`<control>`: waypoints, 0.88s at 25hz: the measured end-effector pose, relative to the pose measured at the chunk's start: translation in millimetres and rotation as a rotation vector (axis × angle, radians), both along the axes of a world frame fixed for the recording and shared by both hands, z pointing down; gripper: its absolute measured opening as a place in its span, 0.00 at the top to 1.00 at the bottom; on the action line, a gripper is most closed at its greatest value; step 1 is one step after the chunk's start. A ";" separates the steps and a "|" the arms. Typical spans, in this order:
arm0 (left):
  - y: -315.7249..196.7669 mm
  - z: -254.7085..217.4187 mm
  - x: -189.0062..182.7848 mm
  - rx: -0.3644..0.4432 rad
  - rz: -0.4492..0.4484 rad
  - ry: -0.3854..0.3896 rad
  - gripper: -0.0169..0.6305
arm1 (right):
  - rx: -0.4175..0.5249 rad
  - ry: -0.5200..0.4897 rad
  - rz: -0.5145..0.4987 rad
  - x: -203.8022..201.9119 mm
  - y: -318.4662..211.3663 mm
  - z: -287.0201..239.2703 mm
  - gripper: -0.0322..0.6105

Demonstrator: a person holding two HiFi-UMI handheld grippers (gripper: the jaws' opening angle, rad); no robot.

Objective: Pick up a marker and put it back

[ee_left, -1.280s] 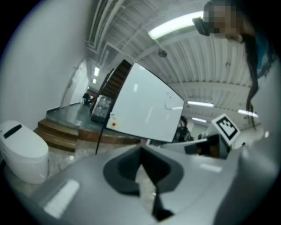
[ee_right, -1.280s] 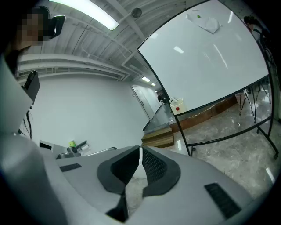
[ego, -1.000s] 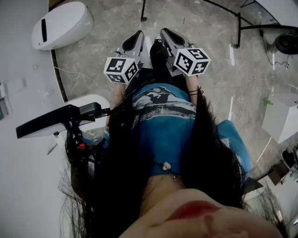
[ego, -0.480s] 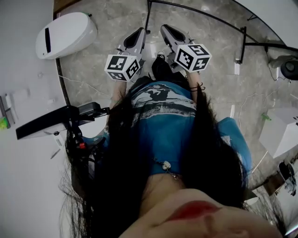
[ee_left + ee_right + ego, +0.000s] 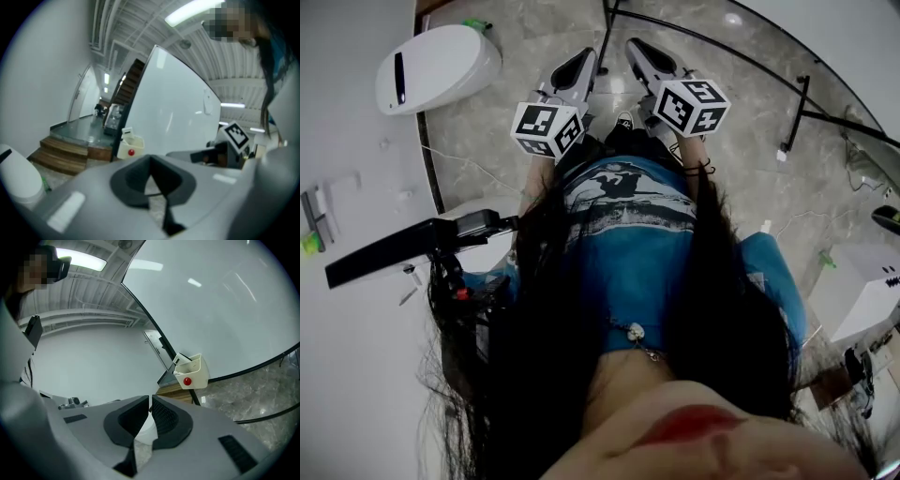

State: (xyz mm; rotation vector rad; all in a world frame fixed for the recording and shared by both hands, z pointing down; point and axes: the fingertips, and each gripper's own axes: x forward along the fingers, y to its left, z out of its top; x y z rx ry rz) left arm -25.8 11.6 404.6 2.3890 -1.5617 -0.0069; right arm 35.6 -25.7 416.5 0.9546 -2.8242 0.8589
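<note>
Left gripper is seen with its dark pads brought together at the tips, and nothing is held between them. The right gripper is likewise closed down to a hairline slit, and nothing is gripped there either.

In the head view both grippers are held side by side in front of a blue shirt. They are held over the marble floor, near the black lower edge of the white board. The left cube and the right cube are turned upward, the right one being the nearer to the board.

A cream bin with a red dot is found right at the board's lower edge, where the black rim meets the floor. A pale piece is seen standing up out of the bin. Whether that piece is a marker cannot be told, and no marker is made out with certainty in any view.

A white rounded pod is set on the floor well apart from the board, on the far side of the grippers from it. A black flat arm is seen farther still from the board, beside long dark hair. Wooden steps are seen past the board's edge, beyond the bin.
</note>
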 end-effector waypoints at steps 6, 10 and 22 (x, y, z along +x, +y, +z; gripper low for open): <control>-68.3 10.8 19.4 -0.071 -0.010 -0.017 0.99 | -0.064 -0.012 -0.013 18.6 -67.1 13.3 0.91; -98.8 24.3 21.7 -0.102 0.011 -0.022 0.99 | -0.072 0.019 -0.009 20.3 -91.9 27.3 0.91; -174.3 12.0 -15.9 -0.074 0.106 -0.019 0.99 | 0.015 0.081 0.056 -8.4 -149.4 12.5 0.91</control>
